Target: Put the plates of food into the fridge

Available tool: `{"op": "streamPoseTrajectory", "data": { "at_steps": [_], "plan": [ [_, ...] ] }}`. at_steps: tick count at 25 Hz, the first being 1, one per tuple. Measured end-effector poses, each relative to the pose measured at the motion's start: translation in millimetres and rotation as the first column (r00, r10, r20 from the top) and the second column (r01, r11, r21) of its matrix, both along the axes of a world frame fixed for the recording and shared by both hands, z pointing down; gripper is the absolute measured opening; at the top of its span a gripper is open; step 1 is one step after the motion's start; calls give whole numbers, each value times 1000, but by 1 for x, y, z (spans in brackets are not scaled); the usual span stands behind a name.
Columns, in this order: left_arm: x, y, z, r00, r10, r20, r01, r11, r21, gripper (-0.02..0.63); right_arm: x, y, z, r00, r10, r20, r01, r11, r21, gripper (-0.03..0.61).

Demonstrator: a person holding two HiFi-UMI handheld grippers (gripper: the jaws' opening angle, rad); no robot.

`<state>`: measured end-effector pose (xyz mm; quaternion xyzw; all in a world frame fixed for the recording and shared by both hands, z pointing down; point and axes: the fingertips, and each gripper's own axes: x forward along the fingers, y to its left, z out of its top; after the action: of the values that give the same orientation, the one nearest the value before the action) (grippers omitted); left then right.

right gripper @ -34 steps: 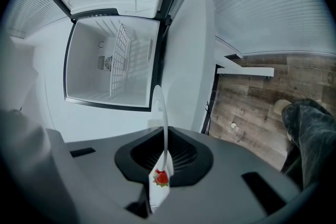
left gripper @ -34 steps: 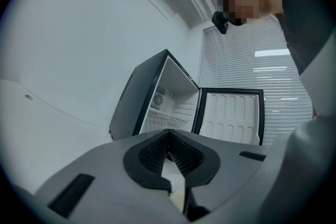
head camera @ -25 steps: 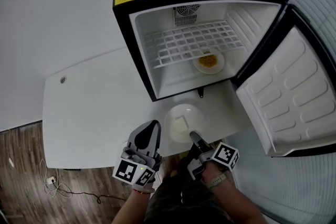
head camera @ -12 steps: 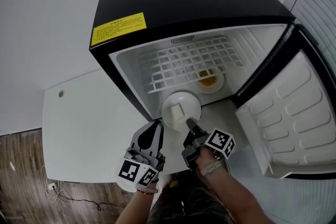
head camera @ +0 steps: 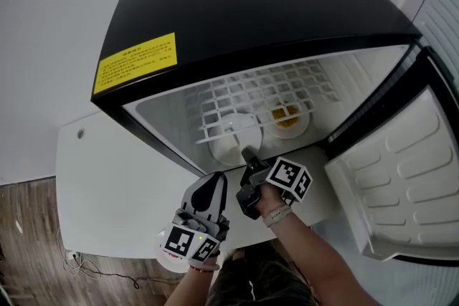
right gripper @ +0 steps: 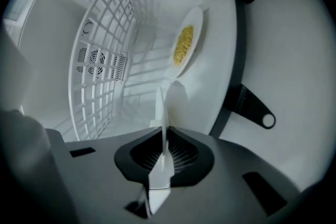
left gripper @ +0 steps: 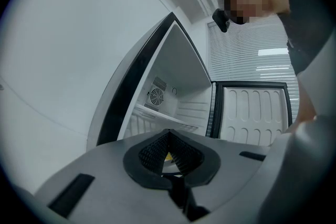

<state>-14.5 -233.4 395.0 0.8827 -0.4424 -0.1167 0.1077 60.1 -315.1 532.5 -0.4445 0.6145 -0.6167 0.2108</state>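
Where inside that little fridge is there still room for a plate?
The wire rack is bare. Below it, the floor is free by the left wall; the right is crowded by the yellow-food plate and the white plate in the right claw.

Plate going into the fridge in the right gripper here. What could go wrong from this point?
1. The right gripper pinches the white plate only at its near rim, so the plate could tilt or slip out.
2. The plate of yellow food sits close beside it inside the fridge; a sideways drift might knock it.
3. The wire shelf hangs just above; lifting could catch the far rim.
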Motion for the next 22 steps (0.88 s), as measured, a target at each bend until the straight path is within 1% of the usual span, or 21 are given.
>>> {"op": "streamPoseTrajectory", "data": {
  "at_steps": [3,6,8,10,12,13,16,17,20,22],
  "plan": [
    [-1,-2,-1,1000,-6,-9,6,1000,-1,6,-3,-9,-2,999,-34,-39,34,999,-3,21],
    [-1,-5,-1,1000,-7,-18,7,1000,-1,6,-4,-15,-1,989,-95,-115,92,995,-33,21],
    [-1,-6,-2,1000,-8,-24,8,1000,0,6,-5,-17,0,973,-143,-182,136,990,-48,21],
    [0,-6,-3,1000,-6,-28,7,1000,1,6,-3,-19,0,945,-183,-270,175,983,-53,22],
    [0,-7,-3,999,-4,-32,4,1000,2,6,-1,-21,-1,906,-208,-368,205,978,-48,23],
    [0,-7,-4,999,-4,-34,4,1000,2,6,0,-22,-1,881,-222,-419,225,973,-45,29],
    [-3,-8,-4,999,-7,-41,7,1000,2,6,-1,-23,0,781,-275,-560,298,953,-52,66],
    [-4,-8,-5,999,-9,-44,9,1000,3,6,-1,-24,0,753,-291,-590,320,946,-58,76],
    [-7,-9,-6,999,-13,-52,13,1000,4,6,-1,-26,1,689,-325,-648,371,926,-71,103],
    [-9,-9,-6,998,-16,-56,16,1000,2,6,-1,-26,1,634,-338,-696,399,914,-80,130]
  ]
}}
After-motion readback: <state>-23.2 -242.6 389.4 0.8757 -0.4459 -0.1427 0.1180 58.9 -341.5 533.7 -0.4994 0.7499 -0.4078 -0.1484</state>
